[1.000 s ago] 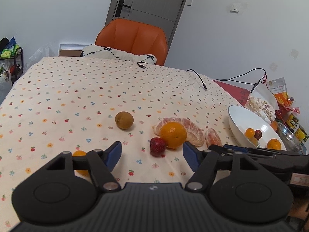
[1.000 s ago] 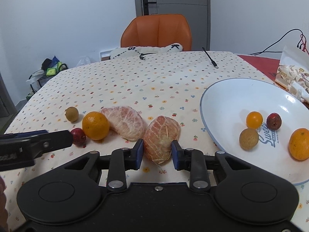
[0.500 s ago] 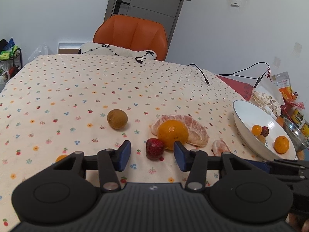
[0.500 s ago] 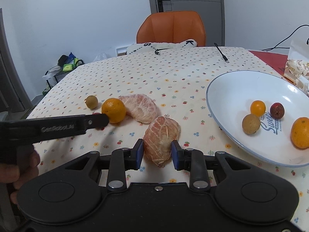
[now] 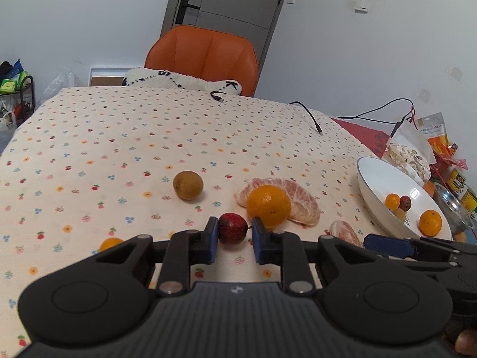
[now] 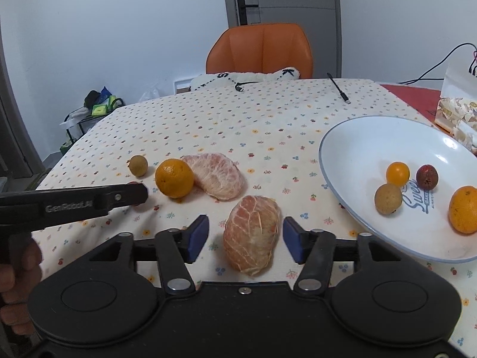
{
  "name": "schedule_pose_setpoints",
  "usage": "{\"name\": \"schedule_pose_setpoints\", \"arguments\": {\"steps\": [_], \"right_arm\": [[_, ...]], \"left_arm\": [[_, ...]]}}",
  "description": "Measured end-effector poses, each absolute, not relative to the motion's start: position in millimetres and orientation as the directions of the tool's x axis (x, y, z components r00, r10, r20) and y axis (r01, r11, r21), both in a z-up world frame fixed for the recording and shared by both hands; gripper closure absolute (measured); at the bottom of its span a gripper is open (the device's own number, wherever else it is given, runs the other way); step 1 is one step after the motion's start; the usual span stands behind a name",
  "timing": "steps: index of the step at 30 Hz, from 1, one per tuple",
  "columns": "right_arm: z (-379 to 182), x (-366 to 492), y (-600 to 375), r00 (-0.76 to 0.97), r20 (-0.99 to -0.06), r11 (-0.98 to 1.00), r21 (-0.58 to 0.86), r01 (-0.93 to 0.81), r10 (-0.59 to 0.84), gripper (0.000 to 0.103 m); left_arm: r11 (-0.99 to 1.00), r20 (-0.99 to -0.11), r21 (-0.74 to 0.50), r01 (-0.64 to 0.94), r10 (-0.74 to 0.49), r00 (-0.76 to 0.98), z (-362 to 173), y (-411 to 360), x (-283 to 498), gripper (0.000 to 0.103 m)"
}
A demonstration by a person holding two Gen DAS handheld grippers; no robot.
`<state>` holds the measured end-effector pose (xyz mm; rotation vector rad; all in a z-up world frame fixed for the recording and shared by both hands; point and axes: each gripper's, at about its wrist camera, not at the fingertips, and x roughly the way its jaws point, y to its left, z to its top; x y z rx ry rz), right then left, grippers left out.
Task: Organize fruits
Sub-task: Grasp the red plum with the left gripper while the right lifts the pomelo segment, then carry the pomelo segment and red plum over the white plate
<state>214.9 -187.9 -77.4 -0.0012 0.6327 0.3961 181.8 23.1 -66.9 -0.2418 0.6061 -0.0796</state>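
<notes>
Four fruits in white bowl (image 6: 354,140)

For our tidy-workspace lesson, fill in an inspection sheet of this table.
Surface: dotted tablecloth, flat.
Job's things: white plate holds four fruits; on the cloth lie a red fruit, orange, brown fruit, small orange fruit, peeled citrus half and peeled citrus piece.
Clutter: snack bags beyond the plate.
Grippers: left gripper jaws close around the red fruit, grip uncertain; right gripper jaws open, astride the peeled citrus piece, not touching.
Cables: black cable at the far edge.
Surroundings: orange chair, grey door.
</notes>
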Motion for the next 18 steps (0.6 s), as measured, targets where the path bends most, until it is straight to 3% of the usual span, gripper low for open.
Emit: {"name": "schedule_pose_setpoints", "arguments": {"steps": [6, 8, 10, 18], "right_arm": [[-81.3, 219.3, -181.9, 0.733, -0.576, 0.923, 0.116, -0.366, 0.363, 0.044], [-82.3, 219.7, -180.6, 0.736, -0.577, 0.927, 0.106, -0.361, 0.353, 0.050], [-82.1, 219.9, -181.5, 0.741, -0.576, 0.929, 0.101, -0.356, 0.346, 0.069], [-74.5, 211.5, -193.9, 0.744, -0.536, 0.913, 0.155, -0.378, 0.400, 0.071]], "left_arm": [[0.969, -0.553, -0.246, -0.015, -0.128, 0.824, -62.9, 26.9, 175.7, 0.081], [0.970, -0.551, -0.244, -0.015, -0.125, 0.825, -61.4, 26.5, 174.3, 0.081], [0.970, -0.550, -0.242, -0.014, -0.126, 0.826, -60.6, 25.7, 173.6, 0.081], [0.972, -0.537, -0.236, 0.005, -0.134, 0.833, -53.2, 16.9, 170.2, 0.081]]}}
